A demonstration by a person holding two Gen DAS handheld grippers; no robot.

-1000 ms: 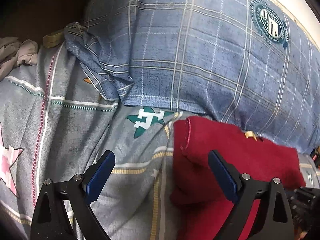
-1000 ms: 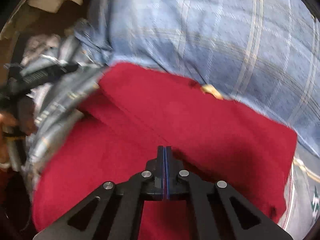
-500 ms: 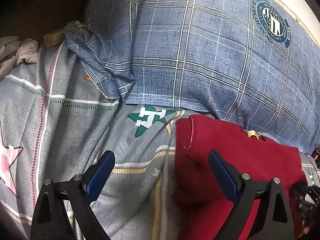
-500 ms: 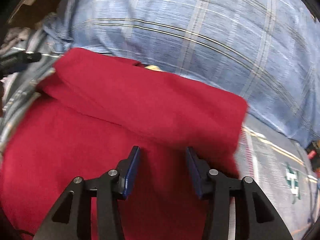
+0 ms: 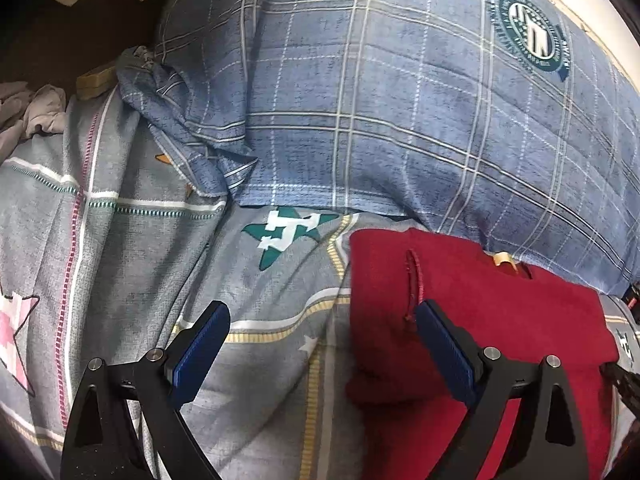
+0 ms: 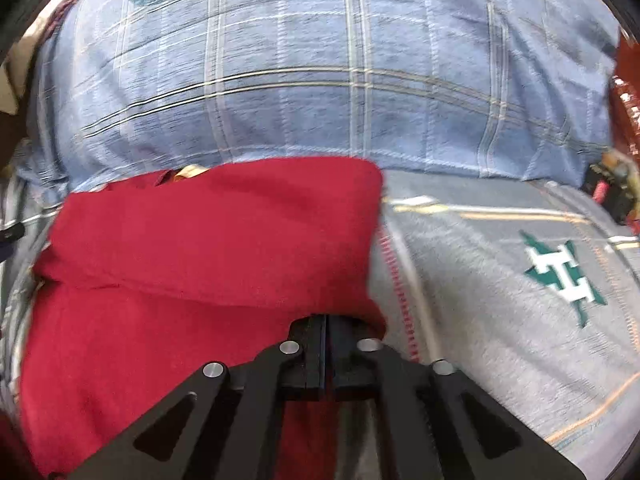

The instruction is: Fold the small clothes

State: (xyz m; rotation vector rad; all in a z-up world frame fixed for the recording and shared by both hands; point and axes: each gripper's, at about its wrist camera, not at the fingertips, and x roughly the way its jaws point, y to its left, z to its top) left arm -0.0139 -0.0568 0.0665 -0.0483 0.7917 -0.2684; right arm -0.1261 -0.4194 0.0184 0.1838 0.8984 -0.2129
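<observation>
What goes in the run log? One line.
left gripper: open, empty | right gripper: shut on red garment | sheet: beneath

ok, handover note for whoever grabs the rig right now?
Left gripper: open, holding nothing, hovering over the bedsheet at the left edge of the red garment.
Right gripper: shut on the red garment's near right edge.
Garment lies on the sheet against the blue plaid pillow, one fold already laid over.
Left: finish the folds, flatten.
</observation>
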